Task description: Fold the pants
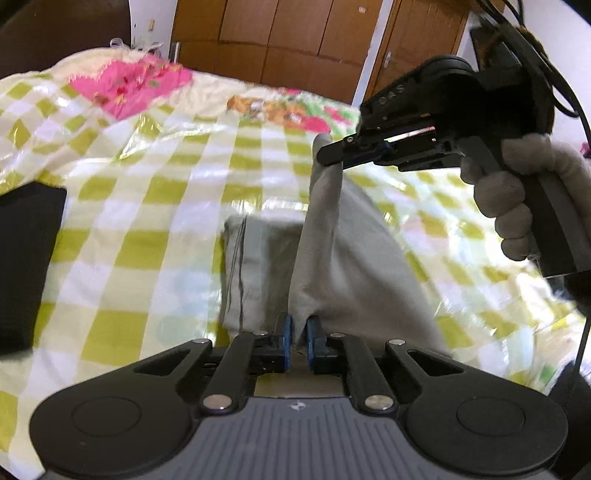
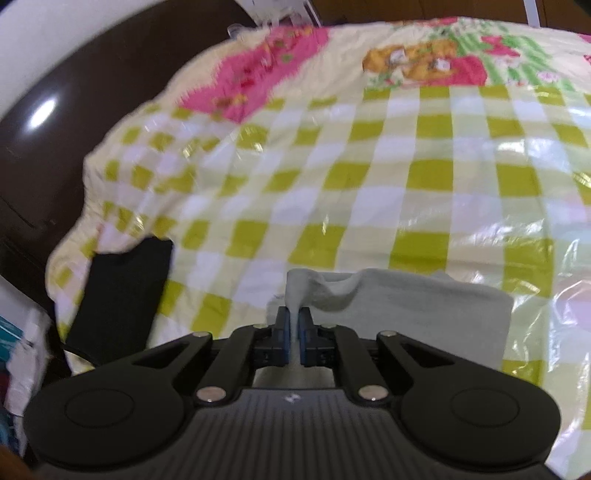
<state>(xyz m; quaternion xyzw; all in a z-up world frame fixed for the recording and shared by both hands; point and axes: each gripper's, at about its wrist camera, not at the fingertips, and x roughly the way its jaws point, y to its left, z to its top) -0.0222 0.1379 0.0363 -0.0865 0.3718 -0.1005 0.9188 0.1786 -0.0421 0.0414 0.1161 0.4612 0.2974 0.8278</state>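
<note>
Light grey pants (image 1: pixel 332 258) lie partly folded on a green and white checked bed cover (image 1: pixel 147 229). My left gripper (image 1: pixel 298 334) is shut on a lower edge of the pants, with cloth between its blue pads. My right gripper (image 1: pixel 334 153) shows in the left wrist view, held by a gloved hand, shut on another edge of the pants and lifting it above the bed. In the right wrist view my right gripper (image 2: pixel 294 325) pinches a ridge of the grey pants (image 2: pixel 406 306), and the rest lies flat to the right.
A black object (image 1: pixel 26 266) lies on the bed at the left; it also shows in the right wrist view (image 2: pixel 125 295). Pink and cartoon-print bedding (image 1: pixel 129 85) lies at the far side. Wooden wardrobe doors (image 1: pixel 295 33) stand behind the bed. A dark headboard (image 2: pixel 55 129) is on the left.
</note>
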